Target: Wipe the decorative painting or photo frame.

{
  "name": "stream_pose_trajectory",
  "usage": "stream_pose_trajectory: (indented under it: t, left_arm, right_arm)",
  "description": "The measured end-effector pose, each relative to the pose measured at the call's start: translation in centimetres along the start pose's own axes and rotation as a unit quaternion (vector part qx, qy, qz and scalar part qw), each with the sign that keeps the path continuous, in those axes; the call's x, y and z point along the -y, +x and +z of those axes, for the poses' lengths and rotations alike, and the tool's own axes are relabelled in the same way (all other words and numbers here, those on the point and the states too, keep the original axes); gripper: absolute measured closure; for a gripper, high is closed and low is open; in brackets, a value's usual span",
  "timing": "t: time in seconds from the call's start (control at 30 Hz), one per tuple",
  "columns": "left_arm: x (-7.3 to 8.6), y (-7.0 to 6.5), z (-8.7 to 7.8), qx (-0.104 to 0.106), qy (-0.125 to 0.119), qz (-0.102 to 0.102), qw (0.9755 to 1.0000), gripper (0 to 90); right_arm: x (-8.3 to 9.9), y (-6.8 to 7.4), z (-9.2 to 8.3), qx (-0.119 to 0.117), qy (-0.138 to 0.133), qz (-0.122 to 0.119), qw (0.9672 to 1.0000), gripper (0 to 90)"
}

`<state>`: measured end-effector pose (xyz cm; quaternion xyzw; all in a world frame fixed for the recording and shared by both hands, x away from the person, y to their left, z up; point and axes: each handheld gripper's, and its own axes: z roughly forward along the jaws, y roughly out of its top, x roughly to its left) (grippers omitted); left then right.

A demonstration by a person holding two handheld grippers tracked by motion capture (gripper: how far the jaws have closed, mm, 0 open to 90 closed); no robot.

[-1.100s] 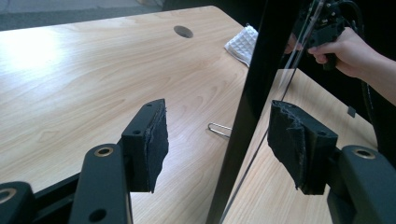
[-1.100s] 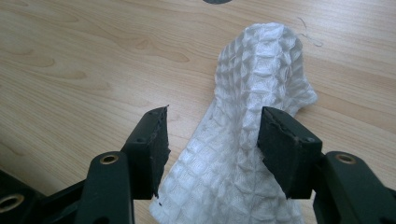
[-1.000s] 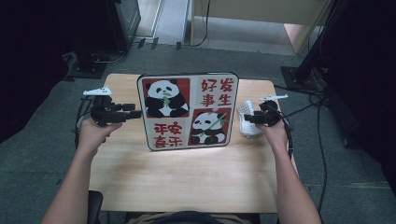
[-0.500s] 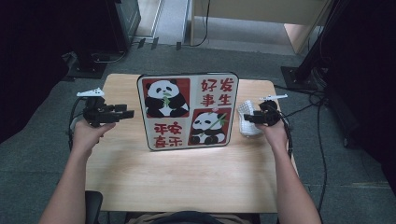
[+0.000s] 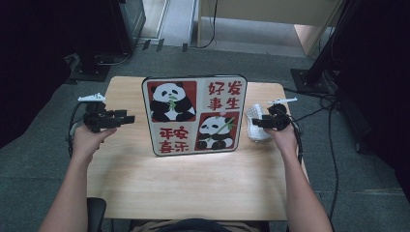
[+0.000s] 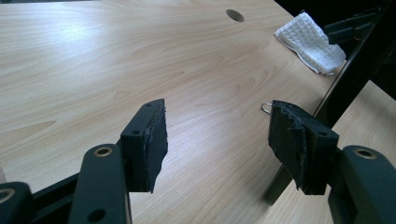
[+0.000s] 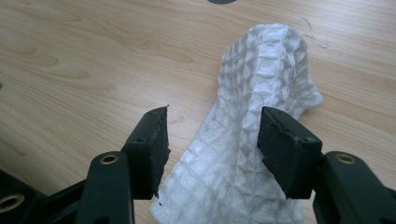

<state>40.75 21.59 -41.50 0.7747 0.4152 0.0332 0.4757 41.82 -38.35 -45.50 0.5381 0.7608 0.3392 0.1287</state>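
Observation:
A panda picture board (image 5: 193, 116) with red Chinese characters stands propped in the middle of the wooden table (image 5: 193, 188). Its thin black edge (image 6: 345, 70) runs past my left gripper's right jaw. My left gripper (image 5: 126, 119) is held left of the board, open, with nothing between its jaws (image 6: 224, 140). A white waffle-weave cloth (image 5: 258, 135) lies crumpled to the right of the board. My right gripper (image 5: 256, 123) hovers at it, open, the jaws either side of a raised fold of the cloth (image 7: 261, 70).
A small metal ring (image 6: 266, 108) lies on the table by the board's black support leg (image 6: 278, 184). There is a round cable hole (image 6: 235, 15) near the table's far edge. Cables trail off both sides, and dark equipment stands on the floor around the table.
My left gripper has drifted a little left, away from the board. The right gripper has stayed at the cloth.

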Motion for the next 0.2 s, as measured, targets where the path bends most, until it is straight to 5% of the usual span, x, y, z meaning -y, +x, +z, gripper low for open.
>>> stream_pose_trajectory:
  t: [0.2]
  left_arm:
    - [0.01,0.06,-0.08,0.000,-0.002,-0.003,1.0000,37.0]
  right_arm:
    - [-0.01,0.05,0.04,-0.001,0.000,0.000,1.0000,43.2]
